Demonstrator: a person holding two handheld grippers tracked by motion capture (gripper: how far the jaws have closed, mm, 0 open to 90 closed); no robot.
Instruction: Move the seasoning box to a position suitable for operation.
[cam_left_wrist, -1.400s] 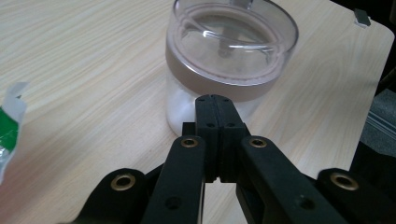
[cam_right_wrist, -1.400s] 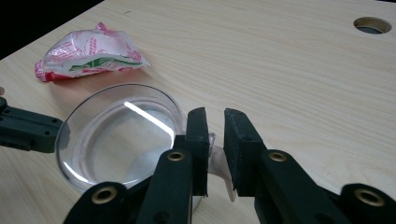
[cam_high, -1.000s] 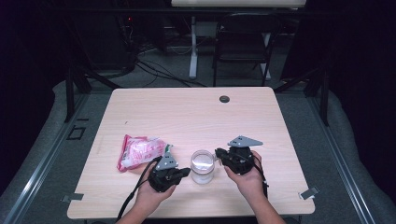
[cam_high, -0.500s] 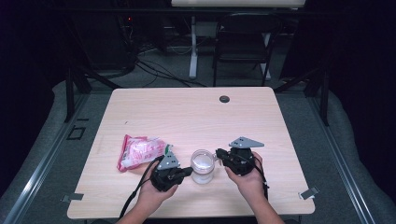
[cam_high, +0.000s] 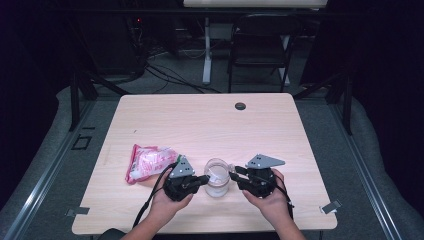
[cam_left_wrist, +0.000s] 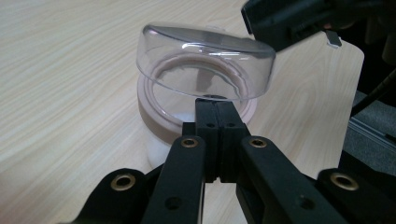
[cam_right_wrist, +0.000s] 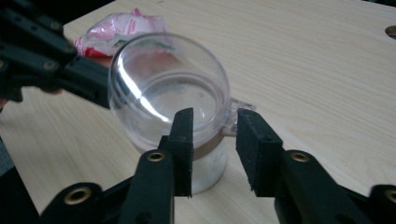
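While the pink packet (cam_high: 149, 162) lies untouched left of the jar (cam_high: 217, 184), my left gripper (cam_high: 204, 178) is closed tight, its tips pressed to the jar's near rim with nothing between the jaws. Right of the jar, my right gripper (cam_right_wrist: 215, 140) has just been opening, its pads (cam_right_wrist: 183, 135) now apart around the clear lid's (cam_left_wrist: 205, 60) hinge tab (cam_right_wrist: 236, 109), touching nothing. I judge the tilted lid released.

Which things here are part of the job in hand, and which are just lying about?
In the job:
- clear jar, its domed lid tilted open
- left gripper, shut on the jar's rim
- right gripper, jaws just opened beside the lid's tab

Lying about:
- pink-and-white packet
- table
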